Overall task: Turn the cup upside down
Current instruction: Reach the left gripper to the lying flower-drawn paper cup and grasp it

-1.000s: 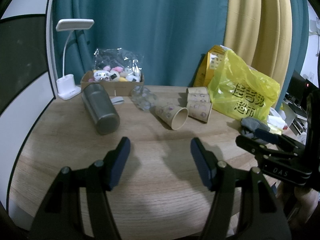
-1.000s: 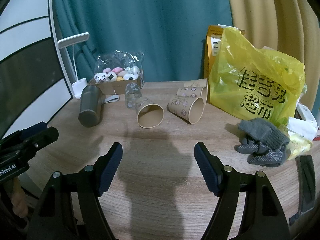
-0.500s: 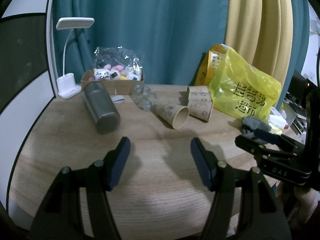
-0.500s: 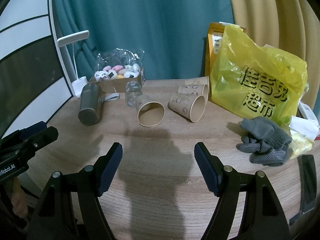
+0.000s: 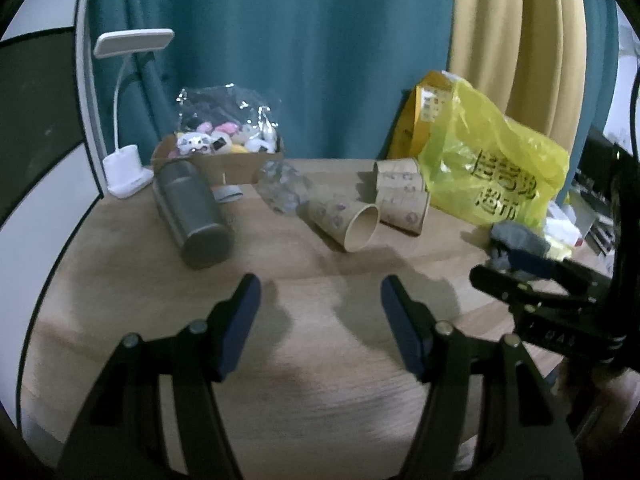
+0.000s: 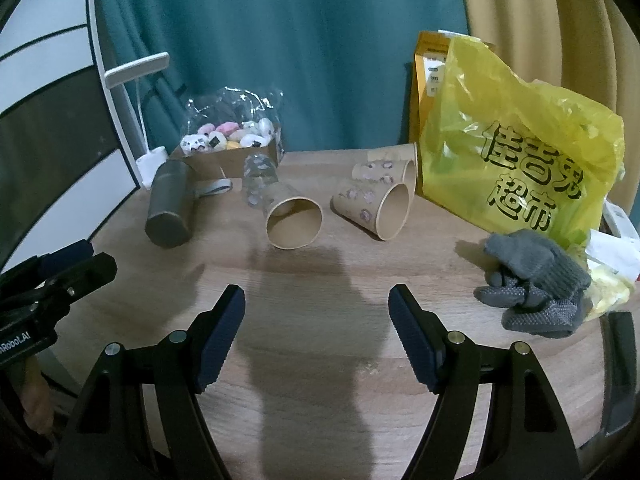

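Observation:
Several brown paper cups lie on their sides on the wooden table (image 6: 320,360). The nearest cup (image 6: 294,216) points its open mouth toward me; it also shows in the left wrist view (image 5: 348,222). Two more cups (image 6: 376,206) lie to its right against the yellow bag. My left gripper (image 5: 320,308) is open and empty, hovering over the table in front of the cups. My right gripper (image 6: 318,316) is open and empty, also short of the cups. Each gripper shows at the edge of the other's view.
A grey metal flask (image 5: 192,216) lies on its side at left. A clear crumpled plastic cup (image 5: 284,188), a cardboard box of small toys (image 5: 220,152) and a white desk lamp (image 5: 124,172) stand behind. A yellow bag (image 6: 516,152) and grey gloves (image 6: 532,284) sit at right.
Both grippers have crept slightly forward toward the cups. Both stay open and nothing on the table has moved.

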Tool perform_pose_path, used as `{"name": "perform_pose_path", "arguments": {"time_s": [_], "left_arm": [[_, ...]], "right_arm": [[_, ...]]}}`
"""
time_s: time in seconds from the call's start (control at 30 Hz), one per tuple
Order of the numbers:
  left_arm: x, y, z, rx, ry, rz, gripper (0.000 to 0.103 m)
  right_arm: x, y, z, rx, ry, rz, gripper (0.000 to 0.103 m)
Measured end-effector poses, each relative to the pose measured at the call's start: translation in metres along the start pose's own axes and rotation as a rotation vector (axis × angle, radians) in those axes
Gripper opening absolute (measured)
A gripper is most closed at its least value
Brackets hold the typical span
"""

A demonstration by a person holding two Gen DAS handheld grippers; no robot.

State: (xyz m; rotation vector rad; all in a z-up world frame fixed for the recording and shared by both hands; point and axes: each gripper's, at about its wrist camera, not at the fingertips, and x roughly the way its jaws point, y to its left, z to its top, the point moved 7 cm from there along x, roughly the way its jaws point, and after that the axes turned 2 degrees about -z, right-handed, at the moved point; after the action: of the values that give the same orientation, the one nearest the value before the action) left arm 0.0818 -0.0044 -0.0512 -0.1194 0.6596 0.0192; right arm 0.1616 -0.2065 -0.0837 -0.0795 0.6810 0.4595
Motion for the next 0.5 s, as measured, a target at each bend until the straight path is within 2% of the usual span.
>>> {"name": "perform_pose_path", "arguments": {"time_s": [0.2, 0.33, 0.5], "left_arm": [[0.025, 0.002, 0.013, -0.006, 0.054, -0.018, 0.064], [0.060, 0.005, 0.025, -0.079, 0.157, -0.090, 0.064], [0.104, 0.007, 0.038, -0.113, 0.267, -0.123, 0.064]], "right_arm": [[0.013, -0.009, 0.003, -0.004, 0.028, -0.006, 0.077], [0.026, -0.017, 0.007, -0.003, 0.053, -0.009, 0.077], [0.042, -0.031, 0.015, -0.018, 0.093, -0.014, 0.077]]}}
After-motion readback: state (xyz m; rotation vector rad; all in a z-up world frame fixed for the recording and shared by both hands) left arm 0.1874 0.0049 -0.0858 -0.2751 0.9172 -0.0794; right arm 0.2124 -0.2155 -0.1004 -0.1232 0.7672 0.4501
